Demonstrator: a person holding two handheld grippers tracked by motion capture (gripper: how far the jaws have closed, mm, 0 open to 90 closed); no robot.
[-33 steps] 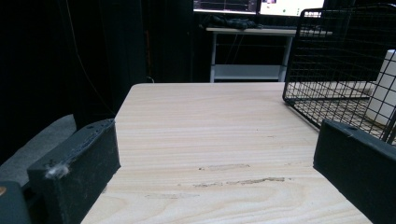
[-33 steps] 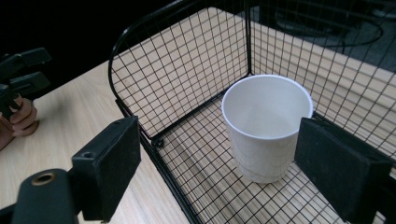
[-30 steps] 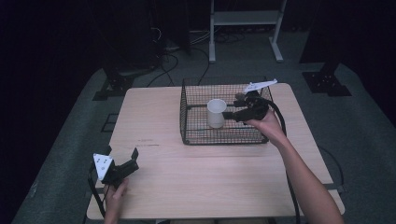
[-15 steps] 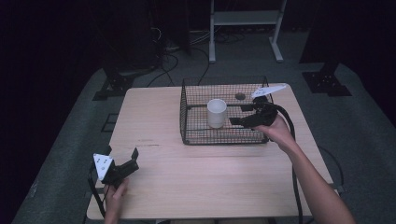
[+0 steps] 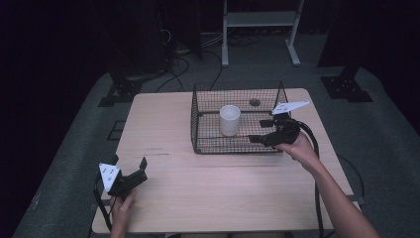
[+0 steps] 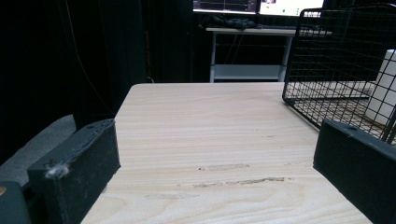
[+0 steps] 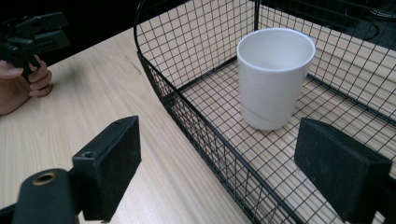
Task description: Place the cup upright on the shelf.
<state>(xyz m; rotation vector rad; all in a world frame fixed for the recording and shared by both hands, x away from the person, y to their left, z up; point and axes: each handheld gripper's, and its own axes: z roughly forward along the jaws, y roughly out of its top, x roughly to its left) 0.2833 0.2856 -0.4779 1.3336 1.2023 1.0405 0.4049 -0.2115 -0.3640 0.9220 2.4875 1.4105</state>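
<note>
A black wire basket stands on the wooden table, right of centre in the high view. Inside it a white cup stands upright on the mesh floor, toward the left half of the basket, mouth up; the right gripper view looks down into the cup and nothing can be seen in it. A small dark round spot sits near the basket's far wall in the high view; what it is cannot be told.

The right gripper is at the basket's right end in the high view, held in a hand that comes in from the lower right, jaws pointing left toward the cup. Its own view shows the two black jaws well apart with nothing between them: one over the bare table outside the basket, the other over the mesh floor, the basket's near wall running between them. The cup is ahead of the jaws, apart from both.

The left gripper rests low at the lower left of the high view, held in a hand at the table's near edge. Its view shows both jaws spread wide, empty, with bare wood grain between them.

The left gripper view also catches the basket at the upper right of its frame with the cup at the edge, and a shelf behind. The right gripper view shows the other hand and its gripper at upper left
</note>
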